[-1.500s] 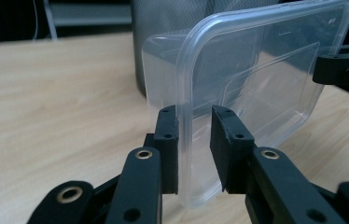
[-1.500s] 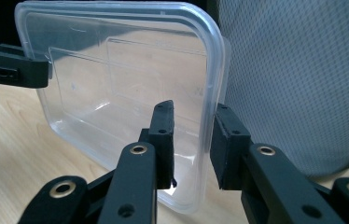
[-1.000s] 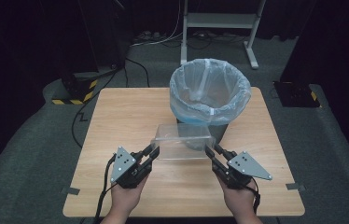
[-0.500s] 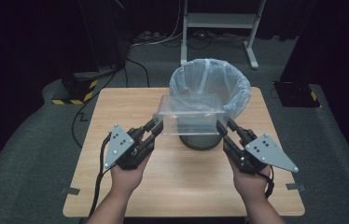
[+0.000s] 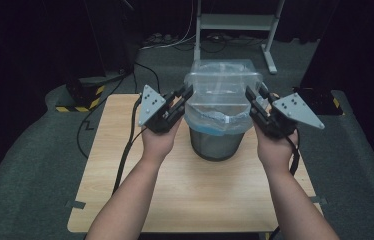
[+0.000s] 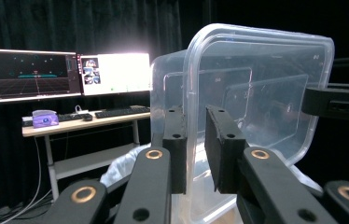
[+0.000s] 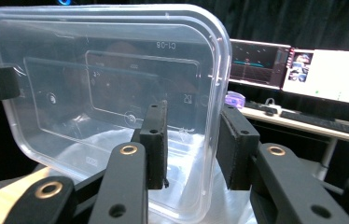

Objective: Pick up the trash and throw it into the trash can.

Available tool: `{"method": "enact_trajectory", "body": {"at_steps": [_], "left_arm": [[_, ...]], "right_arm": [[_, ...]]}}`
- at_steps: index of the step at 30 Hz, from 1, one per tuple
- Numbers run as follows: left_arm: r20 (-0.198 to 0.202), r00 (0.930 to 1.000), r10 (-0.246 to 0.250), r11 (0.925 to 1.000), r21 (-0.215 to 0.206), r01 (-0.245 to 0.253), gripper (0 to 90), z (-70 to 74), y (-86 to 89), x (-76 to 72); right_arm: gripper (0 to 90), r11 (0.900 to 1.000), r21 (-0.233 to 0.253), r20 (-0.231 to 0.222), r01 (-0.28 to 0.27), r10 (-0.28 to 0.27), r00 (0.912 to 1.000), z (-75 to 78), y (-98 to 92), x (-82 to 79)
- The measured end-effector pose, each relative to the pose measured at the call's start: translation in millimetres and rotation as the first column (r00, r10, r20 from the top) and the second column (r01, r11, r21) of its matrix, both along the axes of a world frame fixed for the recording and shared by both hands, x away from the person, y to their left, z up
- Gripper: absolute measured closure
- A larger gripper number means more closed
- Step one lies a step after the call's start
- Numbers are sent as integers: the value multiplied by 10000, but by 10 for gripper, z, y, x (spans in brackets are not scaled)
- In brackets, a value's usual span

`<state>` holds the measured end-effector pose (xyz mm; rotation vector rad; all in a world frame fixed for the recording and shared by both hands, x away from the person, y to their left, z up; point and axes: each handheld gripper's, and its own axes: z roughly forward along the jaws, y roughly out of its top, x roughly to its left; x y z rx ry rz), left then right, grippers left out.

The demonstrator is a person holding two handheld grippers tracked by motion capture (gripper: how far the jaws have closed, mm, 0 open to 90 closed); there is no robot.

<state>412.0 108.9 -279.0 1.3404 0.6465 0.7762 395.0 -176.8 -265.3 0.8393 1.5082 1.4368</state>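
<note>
1. Tipping is judged to be the step in hand: a clear plastic container (image 5: 223, 82) is held on edge above the bin (image 5: 218, 142) at the centre of the high view.
2. Left gripper (image 5: 182, 98) and right gripper (image 5: 253, 98) are each closed on an opposite rim.
3. Emptiness of the thin, glossy, round-cornered container should be checked next; a crinkled bag lines the bin on the wooden desk (image 5: 125, 150).

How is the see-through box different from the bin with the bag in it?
The clear rectangular plastic container is held in the air, tipped on its side; the round dark bin stands upright on the table. The container is bare, while the bin is lined with a bluish plastic bag. The container looks shallower than the bin. Both are open-topped.
</note>
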Motion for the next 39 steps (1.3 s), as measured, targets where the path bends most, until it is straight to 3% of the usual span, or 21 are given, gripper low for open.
{"method": "enact_trajectory", "body": {"at_steps": [2, 4, 7, 9, 11, 13, 15, 16, 20, 24, 30, 31, 32, 34, 38, 39], "left_arm": [[-21, 10000, -20, 10000, -55, 20, 784, 4, -11, 56], [-39, 10000, -33, 9999, 165, 34, 784, 12, -5, 163], [-411, 9990, -195, 9998, -95, 192, 782, -9, -41, 376], [-581, 9981, -211, 9997, -100, 206, 779, -24, -54, 426], [-773, 9969, -111, 9995, 283, 134, 721, -48, -53, 505], [-951, 9952, -236, 9994, 247, 260, 617, -53, -29, 501], [-986, 9950, -159, 9991, 373, 196, 549, -59, -35, 485], [-977, 9952, 9, 9979, 645, 54, 539, -71, -49, 453], [-1050, 9945, 17, 9984, 557, 41, 511, -85, -40, 401], [-942, 9954, 157, 9980, 618, -99, 493, -121, 12, 279], [-1278, 9911, 373, 9961, 841, -266, 446, -229, 151, 89], [-1424, 9880, 600, 9934, 1055, -451, 436, -317, 219, -12], [-1424, 9880, 600, 9934, 1055, -451, 433, -317, 219, -12], [-1800, 9813, 687, 9949, 858, -539, 431, -454, 362, -139], [-2063, 9742, 917, 9922, 1024, -717, 415, -575, 490, -271], [-2240, 9680, 1126, 9884, 1253, -860, 411, -678, 570, -377]], "right_arm": [[661, 10000, -20, -64, 94, -94, 9999, 22, -7, 47], [660, 9998, -96, -13, 201, -201, 9998, 46, -17, 131], [657, 9991, -134, -218, 395, -398, 9990, 54, -18, 289], [654, 9988, -187, -275, 458, -463, 9986, 57, -25, 336], [635, 9978, -471, -637, 467, -496, 9967, 54, -37, 457], [523, 9962, -713, -679, 490, -539, 9962, 29, -49, 472], [496, 9964, -763, -711, 359, -414, 9966, -6, -67, 447], [485, 9965, -778, -678, 318, -371, 9970, -31, -67, 430], [461, 9933, -1098, -756, 354, -438, 9962, -120, -22, 386], [466, 9938, -1078, -707, 287, -365, 9968, -182, -9, 353], [449, 9966, -826, -897, 69, -143, 9959, -290, -17, 247], [449, 9961, -880, -951, 42, -126, 9954, -318, -11, 207], [449, 9958, -915, -953, 23, -111, 9954, -347, -14, 174], [446, 9965, -838, -1062, -67, -22, 9943, -404, -35, 102], [439, 9977, -617, -1032, -290, 225, 9944, -512, -83, -78], [435, 9976, -585, -1114, -384, 317, 9933, -548, -90, -140]]}}
